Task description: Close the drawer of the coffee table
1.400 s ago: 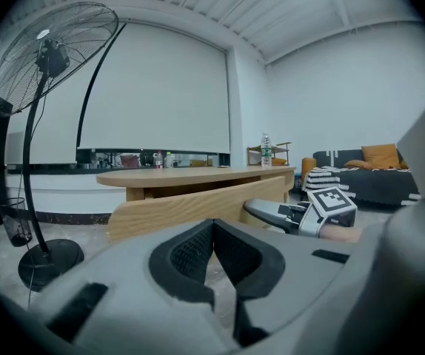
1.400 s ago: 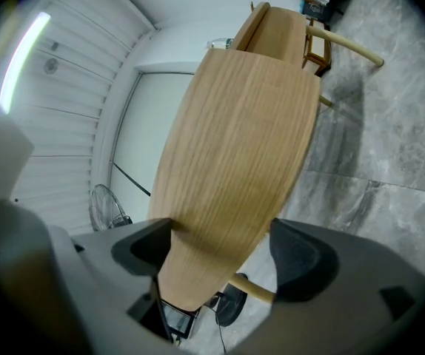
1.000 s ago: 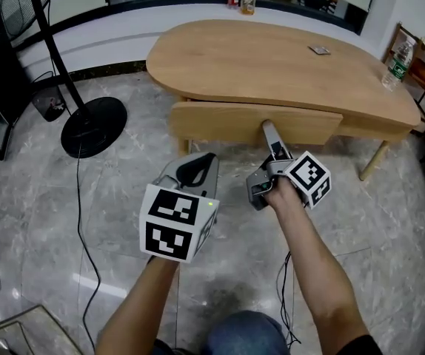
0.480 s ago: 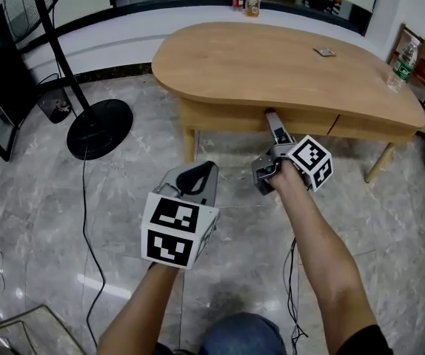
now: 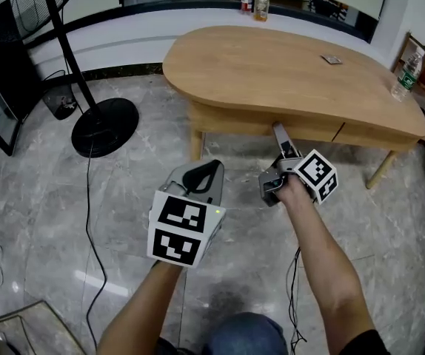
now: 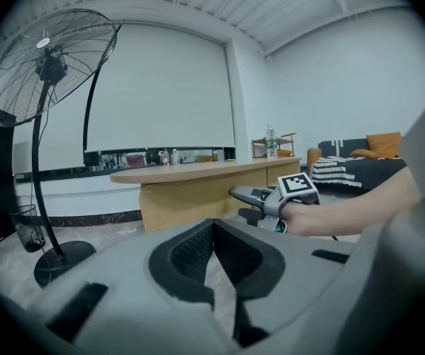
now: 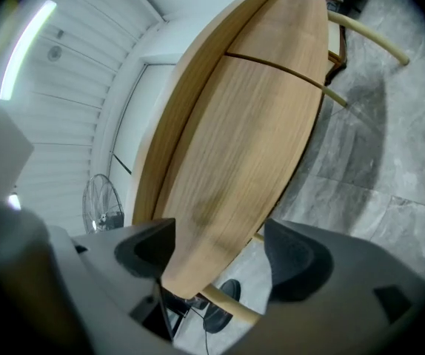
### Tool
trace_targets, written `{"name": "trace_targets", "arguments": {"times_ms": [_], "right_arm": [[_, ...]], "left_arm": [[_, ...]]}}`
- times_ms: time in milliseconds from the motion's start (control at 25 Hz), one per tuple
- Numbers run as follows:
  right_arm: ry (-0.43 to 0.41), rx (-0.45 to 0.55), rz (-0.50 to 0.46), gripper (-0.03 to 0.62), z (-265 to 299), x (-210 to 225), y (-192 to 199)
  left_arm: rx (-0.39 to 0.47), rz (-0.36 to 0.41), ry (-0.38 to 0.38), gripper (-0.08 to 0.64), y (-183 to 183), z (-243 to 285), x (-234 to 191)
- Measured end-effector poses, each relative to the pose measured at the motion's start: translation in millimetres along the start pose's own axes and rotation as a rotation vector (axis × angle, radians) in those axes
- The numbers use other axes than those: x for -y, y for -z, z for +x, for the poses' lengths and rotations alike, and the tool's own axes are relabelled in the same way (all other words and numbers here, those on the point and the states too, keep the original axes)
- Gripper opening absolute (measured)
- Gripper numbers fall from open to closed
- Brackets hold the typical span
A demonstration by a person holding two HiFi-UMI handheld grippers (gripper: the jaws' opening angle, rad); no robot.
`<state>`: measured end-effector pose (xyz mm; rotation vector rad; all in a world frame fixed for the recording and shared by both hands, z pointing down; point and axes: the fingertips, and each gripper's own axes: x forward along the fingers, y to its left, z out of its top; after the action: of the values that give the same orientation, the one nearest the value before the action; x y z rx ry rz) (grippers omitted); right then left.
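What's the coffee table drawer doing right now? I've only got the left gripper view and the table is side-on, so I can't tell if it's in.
Observer: In the head view the drawer front looks flush under the coffee table top, with no gap showing.
Operator: Where's the right gripper's tip?
Observer: The right gripper has its tip up at the drawer front, about midway along it.
Operator: Is it gripping anything?
Observer: No. The right gripper view shows its jaws apart, having just closed a little, with the wooden front straight ahead and nothing pinched.
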<state>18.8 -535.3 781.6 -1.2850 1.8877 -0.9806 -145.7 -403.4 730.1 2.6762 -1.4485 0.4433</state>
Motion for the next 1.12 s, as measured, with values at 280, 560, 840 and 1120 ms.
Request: {"name": "trace_targets", "arguments": {"times_ms": [280,560,840,1120], "right_arm": [[0.012,-0.089,-0.104,0.296,-34.7,-51.0,-5.3],[0.052,-0.192,-0.206,0.238,-60.2,-151.5,-40.1],[0.008,-0.292,-0.335,0.168,-73.9,-310.1,-90.8],[-0.043,-0.326,-0.502,0.100,-86.6,-493.1,-162.7]], "left_arm": [[-0.006,0.027,0.014,0.002,-44.5,-12.0,-4.3],[-0.014,-0.032,0.026,0.002,-136.4,-54.4,-11.0],[-0.016,-0.074,0.049,0.002,-274.0,-106.2,-14.0],[0.005,-0.073,0.038,0.002,-430.1,-176.1,-23.9]]}}
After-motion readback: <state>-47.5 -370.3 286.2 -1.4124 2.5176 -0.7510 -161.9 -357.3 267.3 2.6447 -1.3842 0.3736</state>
